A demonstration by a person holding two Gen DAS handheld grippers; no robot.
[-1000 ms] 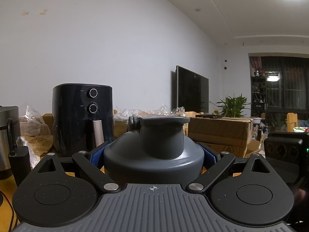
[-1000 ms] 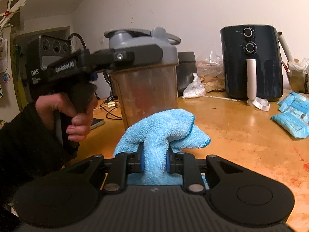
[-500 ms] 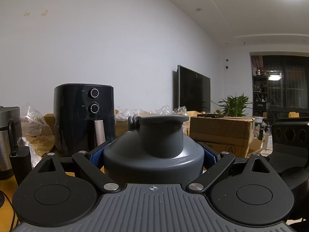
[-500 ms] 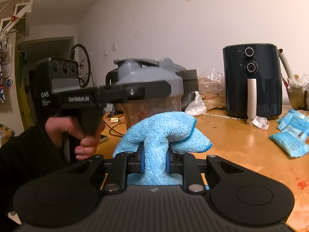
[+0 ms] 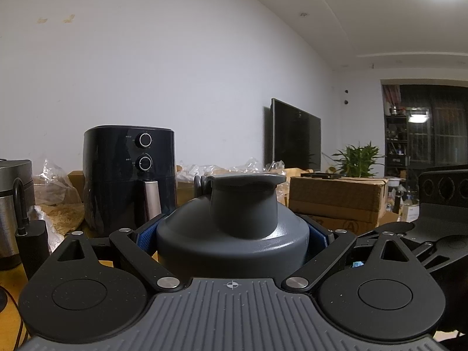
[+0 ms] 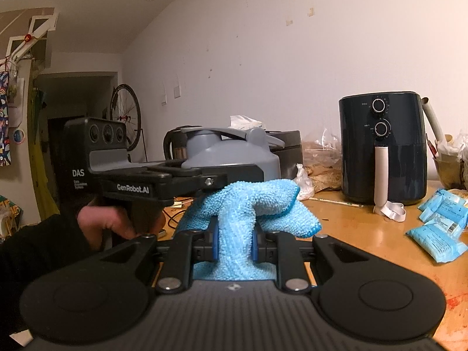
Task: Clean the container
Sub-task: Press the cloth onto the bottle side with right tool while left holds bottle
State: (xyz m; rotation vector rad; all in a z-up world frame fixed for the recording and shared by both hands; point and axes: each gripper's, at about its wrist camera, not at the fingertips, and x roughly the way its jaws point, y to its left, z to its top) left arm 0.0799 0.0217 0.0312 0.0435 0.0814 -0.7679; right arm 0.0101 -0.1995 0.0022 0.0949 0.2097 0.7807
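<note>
The container (image 5: 232,234) sits clamped between my left gripper's (image 5: 234,235) blue pads, which press on either side of its smooth, matte grey domed lid; a round cap with a flat flared top rises from that dome, so its long axis stands upright, cap toward the ceiling; the body below the lid is hidden in both views, so I cannot tell its material. From my right wrist view the same container (image 6: 231,153) shows its lid in profile, with a flip tab and a loop at the back, held in front of me above the table (image 6: 365,234); a hand (image 6: 108,222) in a dark sleeve grips the black handle of the left gripper (image 6: 190,180). My right gripper (image 6: 234,241) has its jaws pinched together on a fluffy light-blue microfibre cloth (image 6: 251,201), bunched into a soft hump right in front of the container. Beyond, a glossy dark air fryer (image 6: 383,149) stands on the worn wooden table, with pale blue packets (image 6: 438,231) lying near it.
</note>
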